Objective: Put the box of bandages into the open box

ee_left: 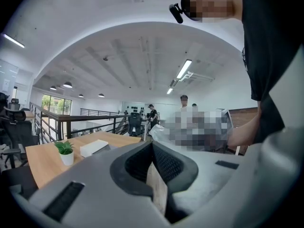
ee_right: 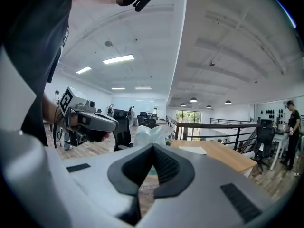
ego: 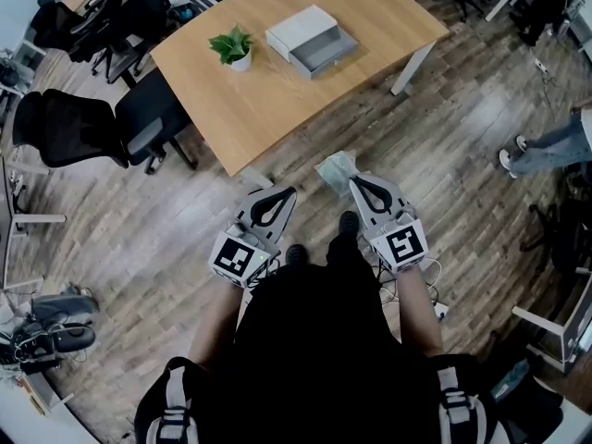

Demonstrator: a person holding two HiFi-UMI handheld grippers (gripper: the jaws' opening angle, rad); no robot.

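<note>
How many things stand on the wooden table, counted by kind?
Potted plant: 1
White box: 1
Grey open box: 1
Total: 3

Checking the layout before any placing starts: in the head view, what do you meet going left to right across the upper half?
Black office chairs → potted plant → white box → open grey box → table leg → a bystander's legs at the right edge.
</note>
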